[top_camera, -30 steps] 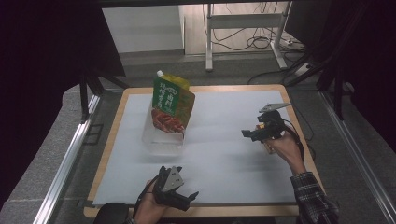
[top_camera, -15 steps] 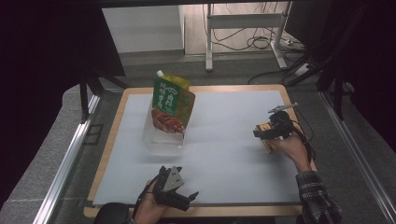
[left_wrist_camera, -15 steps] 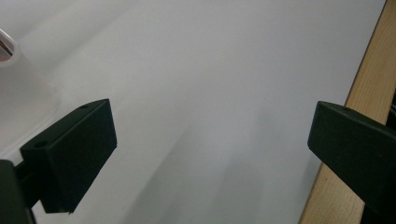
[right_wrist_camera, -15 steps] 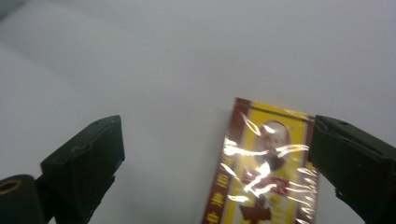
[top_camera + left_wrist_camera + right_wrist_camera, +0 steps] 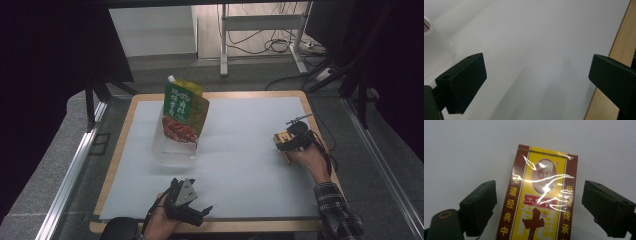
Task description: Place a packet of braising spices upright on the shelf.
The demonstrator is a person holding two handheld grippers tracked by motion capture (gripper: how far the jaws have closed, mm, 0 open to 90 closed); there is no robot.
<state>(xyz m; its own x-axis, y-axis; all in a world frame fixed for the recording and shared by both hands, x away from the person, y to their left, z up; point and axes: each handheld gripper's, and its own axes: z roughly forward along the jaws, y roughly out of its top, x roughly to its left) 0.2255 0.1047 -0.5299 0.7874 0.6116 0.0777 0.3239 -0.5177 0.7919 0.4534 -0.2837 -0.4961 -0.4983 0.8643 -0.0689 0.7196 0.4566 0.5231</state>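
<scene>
Box (image 5: 541,202) lying flat near mat's right edge; right gripper (image 5: 539,207) straddling it, jaws closing, not yet touching. Looking light, stiff, film-slick: pinching the long sides

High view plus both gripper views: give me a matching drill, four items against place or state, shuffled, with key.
Items
1. green pouch
2. yellow-and-maroon box
3. left gripper
4. clear tray

Place or state
A. flat on the white mat, between open jaws that have just been closing and do not touch it
B. near the front edge of the table, jaws wide apart with nothing between them
C. standing upright at the far left of the mat
D. see-through, under the upright pouch

Pairs: 1-C, 2-A, 3-B, 4-D
</scene>
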